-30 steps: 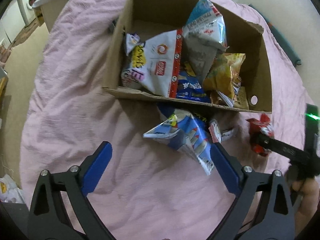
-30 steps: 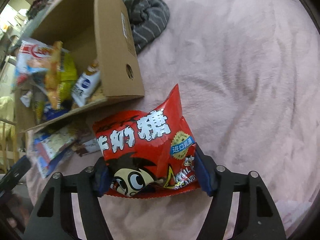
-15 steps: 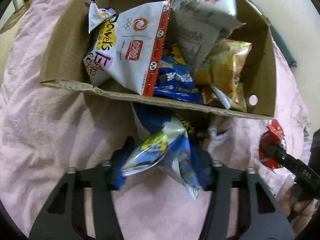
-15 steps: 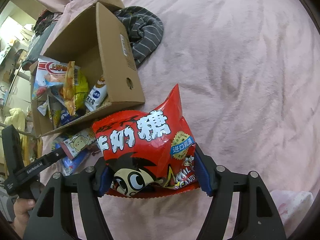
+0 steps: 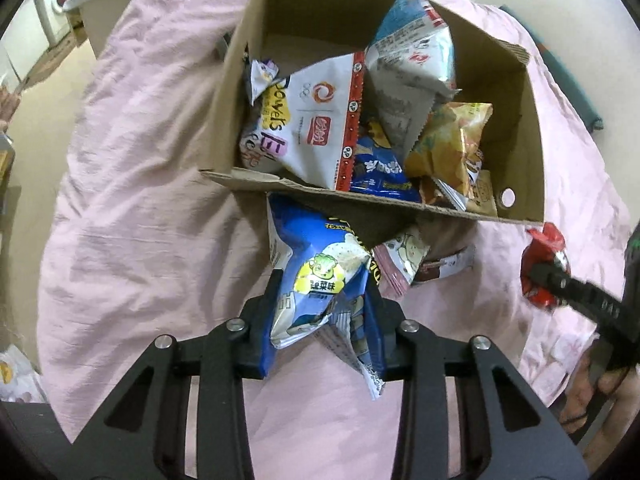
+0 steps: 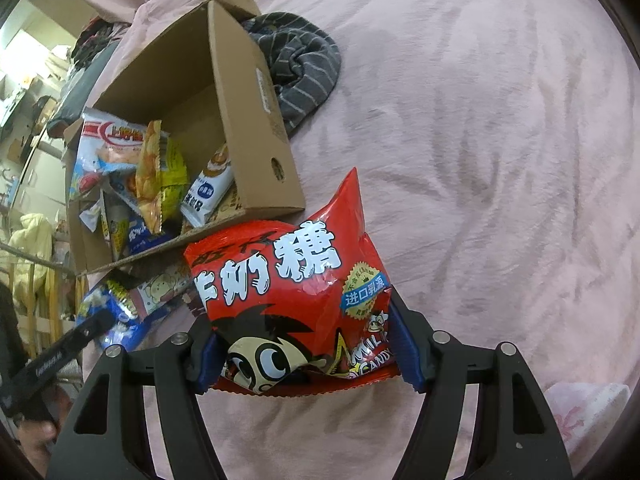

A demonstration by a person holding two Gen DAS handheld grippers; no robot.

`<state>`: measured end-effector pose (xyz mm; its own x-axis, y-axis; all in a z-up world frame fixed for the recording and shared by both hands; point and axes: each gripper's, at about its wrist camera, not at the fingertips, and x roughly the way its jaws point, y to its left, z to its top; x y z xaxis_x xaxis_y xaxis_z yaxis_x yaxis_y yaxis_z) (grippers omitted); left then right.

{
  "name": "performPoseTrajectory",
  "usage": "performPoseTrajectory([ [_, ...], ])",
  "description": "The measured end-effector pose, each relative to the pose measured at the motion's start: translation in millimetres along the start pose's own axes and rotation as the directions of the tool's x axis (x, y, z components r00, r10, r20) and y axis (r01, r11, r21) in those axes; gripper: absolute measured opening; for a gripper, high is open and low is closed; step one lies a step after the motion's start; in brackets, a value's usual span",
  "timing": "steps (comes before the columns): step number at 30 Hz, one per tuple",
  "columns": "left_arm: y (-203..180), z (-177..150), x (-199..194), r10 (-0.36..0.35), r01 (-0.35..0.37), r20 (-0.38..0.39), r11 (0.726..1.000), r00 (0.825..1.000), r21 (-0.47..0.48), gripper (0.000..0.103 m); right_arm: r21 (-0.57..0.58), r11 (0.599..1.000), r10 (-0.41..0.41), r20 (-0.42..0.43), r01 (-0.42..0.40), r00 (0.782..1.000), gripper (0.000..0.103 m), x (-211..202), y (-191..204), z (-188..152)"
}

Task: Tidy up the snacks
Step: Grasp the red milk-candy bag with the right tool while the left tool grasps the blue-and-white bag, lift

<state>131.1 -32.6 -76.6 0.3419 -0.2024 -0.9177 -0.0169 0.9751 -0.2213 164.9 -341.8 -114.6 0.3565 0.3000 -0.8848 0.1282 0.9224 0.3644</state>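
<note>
While we sort: snacks go into the box (image 5: 524,128) on the bed (image 5: 140,200).
Left tool (image 5: 322,332): closing on the blue bag (image 5: 320,280), near the box.
Right tool (image 6: 308,360): holds the red bag (image 6: 288,288), right of it.

Pink bedspread (image 6: 480,160) with faint creases. Brown cardboard box (image 6: 248,120). Dark grey cloth (image 6: 304,68) with thin pale stripes at its two o'clock. Red candy bag (image 6: 296,300), white lettering, cartoon face. Blue-and-white snack bag (image 5: 320,292) with a yellow-green badge.
</note>
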Motion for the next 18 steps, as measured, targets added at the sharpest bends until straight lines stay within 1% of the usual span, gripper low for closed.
performPoseTrajectory([
  [1, 1, -2, -3, 0.006, -0.006, 0.003, 1.000, 1.000, 0.011, 0.032, 0.007, 1.000, 0.000, 0.004, 0.000, 1.000, 0.071, -1, -1, 0],
  [6, 8, -15, -24, 0.034, -0.034, 0.053, 0.999, 0.998, 0.003, 0.032, 0.039, 0.999, -0.010, 0.029, 0.009, 1.000, 0.071, -10, -4, 4],
  [9, 2, -22, -40, 0.071, -0.074, 0.115, 0.997, 0.991, 0.025, 0.032, 0.039, 0.999, -0.023, 0.060, 0.021, 0.998, 0.071, -18, -4, 6],
  [11, 2, -25, -59, 0.099, -0.107, 0.175, 0.994, 0.980, 0.036, 0.032, 0.067, 0.997, -0.034, 0.078, 0.029, 0.996, 0.071, -25, -11, 8],
  [15, 3, -23, -89, 0.148, -0.165, 0.268, 0.986, 0.952, 0.039, 0.032, 0.108, 0.994, -0.013, 0.122, 0.000, 0.992, 0.071, -39, -21, 11],
  [18, 3, -14, -110, 0.163, -0.183, 0.325, 0.983, 0.932, 0.032, 0.032, 0.097, 0.993, 0.050, 0.189, -0.069, 0.981, 0.071, -55, -16, 12],
])
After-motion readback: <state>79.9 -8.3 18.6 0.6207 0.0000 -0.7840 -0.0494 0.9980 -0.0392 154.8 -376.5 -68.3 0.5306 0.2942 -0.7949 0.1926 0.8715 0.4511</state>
